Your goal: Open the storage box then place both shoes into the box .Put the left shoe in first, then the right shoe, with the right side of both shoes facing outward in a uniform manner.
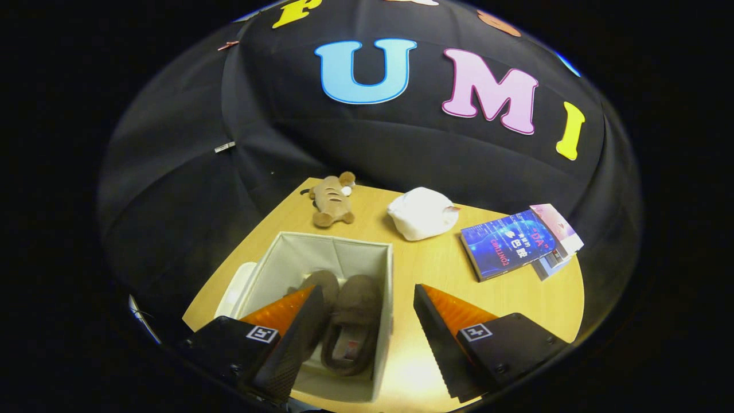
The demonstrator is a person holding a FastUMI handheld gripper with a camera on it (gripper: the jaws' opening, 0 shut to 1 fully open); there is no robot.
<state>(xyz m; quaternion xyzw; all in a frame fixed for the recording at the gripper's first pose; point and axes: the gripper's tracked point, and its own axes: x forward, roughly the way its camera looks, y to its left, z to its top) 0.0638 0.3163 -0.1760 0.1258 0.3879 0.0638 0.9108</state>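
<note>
Wooden table (pixel 436 269) under everything, lit warm, black cloth wall behind. Storage box (pixel 378 275), pale fabric, open-topped, sits on table's near-left part, just ahead of and partly under fingers; white slab, prob. the lid (pixel 236 287), lies flat against box's far-left side. Two brown slippers inside box, side by side, toes pointing away: one shoe (pixel 355 327) plain in the gap betw. fingers, insole label showing; second shoe (pixel 322 282) mostly hidden behind left finger, only toe end visible. Which is L and which is R: cannot tell from here. Books (pixel 510 244) stacked well right of box; white cap-like bundle (pixel 423 213) beyond box, near table's back edge; plush toy (pixel 332 201) left of it, also at back. Gripper (pixel 367 338) hangs above box, fingers spread wide, holding nothing, right finger over bare table beside box wall. Judged: both shoes in, task near done, step in hand = clean withdrawal. To do well: lift straight up and back, fingers kept apart, no brush against right box wall, no nudge to near shoe, so pair stays aligned. Worth a check of shoe sides facing same way before leaving.
</note>
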